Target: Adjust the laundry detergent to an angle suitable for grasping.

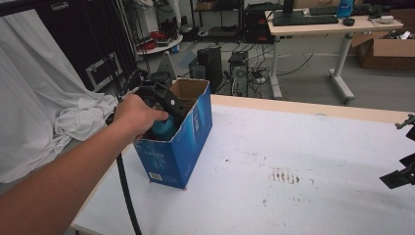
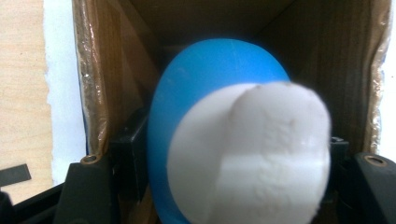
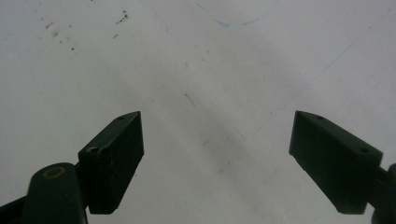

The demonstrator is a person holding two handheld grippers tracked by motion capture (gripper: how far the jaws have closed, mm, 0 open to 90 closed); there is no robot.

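High view first: your left hand (image 1: 139, 115) held the left gripper (image 1: 169, 110) down into the open top of the blue cardboard box (image 1: 178, 147), which stood near the left edge of the white table (image 1: 293, 196). A blue rounded object (image 1: 164, 128) showed just beneath the gripper, inside the box's opening. The gripper's cable (image 1: 125, 188) trailed down past the box's near corner.

Left gripper view put you close on that object: a blue ball-shaped body (image 2: 210, 79) with a white blunt end (image 2: 261, 154) facing the camera, sitting between the brown inner walls of the box (image 2: 116, 84). The black jaws stood on either side of it, at the lower left and lower right. The white end hid where pad met object, so you could not tell whether the pads pressed on it or stood just clear; it looked more like a loose bracket than a firm pinch.

Right gripper view showed your right gripper (image 3: 217, 158) with its fingers spread wide, nothing between them, pointing at bare, lightly stained tabletop (image 3: 210, 70). From above, that gripper (image 1: 403, 169) sat at the far right edge, well apart from the box.
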